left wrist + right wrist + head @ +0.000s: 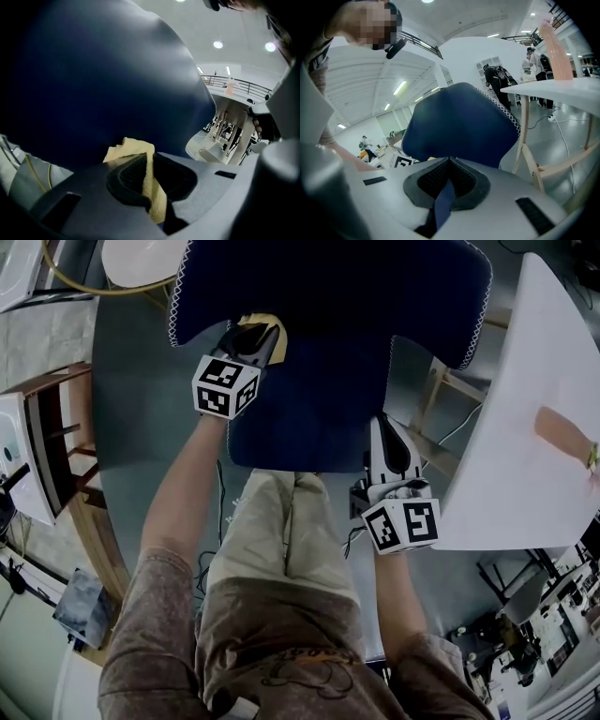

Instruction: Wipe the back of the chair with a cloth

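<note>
Both my jaw pairs are clamped: my left gripper (150, 172) bites the yellow cloth (131, 148), whose free end lies against the navy chair back (93, 84); my right gripper (446, 182) pinches that back's edge. I should press flat and sweep in overlapping strokes

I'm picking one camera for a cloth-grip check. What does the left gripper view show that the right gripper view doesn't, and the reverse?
Only the left gripper view: the yellow cloth pinched in the shut jaws of the left gripper. Only the right gripper view: the right gripper shut on a blue edge of the chair back, and the white table on wooden legs. Both: the dark blue chair back close ahead of the jaws.
</note>
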`<action>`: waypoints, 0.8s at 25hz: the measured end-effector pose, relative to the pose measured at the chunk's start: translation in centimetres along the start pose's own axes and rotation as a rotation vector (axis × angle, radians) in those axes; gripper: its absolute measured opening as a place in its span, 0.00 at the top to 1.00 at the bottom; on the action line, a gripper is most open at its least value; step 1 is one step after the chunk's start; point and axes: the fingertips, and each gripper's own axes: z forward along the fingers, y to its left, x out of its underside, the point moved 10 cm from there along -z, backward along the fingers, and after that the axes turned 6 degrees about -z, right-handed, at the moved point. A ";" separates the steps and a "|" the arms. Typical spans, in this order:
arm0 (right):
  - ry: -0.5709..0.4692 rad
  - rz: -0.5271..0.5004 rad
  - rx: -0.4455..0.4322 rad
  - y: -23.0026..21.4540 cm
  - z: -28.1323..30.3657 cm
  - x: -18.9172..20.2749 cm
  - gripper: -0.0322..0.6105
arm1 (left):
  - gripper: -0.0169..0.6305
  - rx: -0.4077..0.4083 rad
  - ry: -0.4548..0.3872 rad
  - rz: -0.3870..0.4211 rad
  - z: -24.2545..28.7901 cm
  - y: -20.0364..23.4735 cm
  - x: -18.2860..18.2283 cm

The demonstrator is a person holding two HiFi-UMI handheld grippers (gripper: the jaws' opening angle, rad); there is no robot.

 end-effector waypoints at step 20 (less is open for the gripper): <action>0.003 0.027 0.046 -2.1 -2.6 1.4 0.91 | 0.90 0.260 0.068 0.139 10.6 -11.4 -0.2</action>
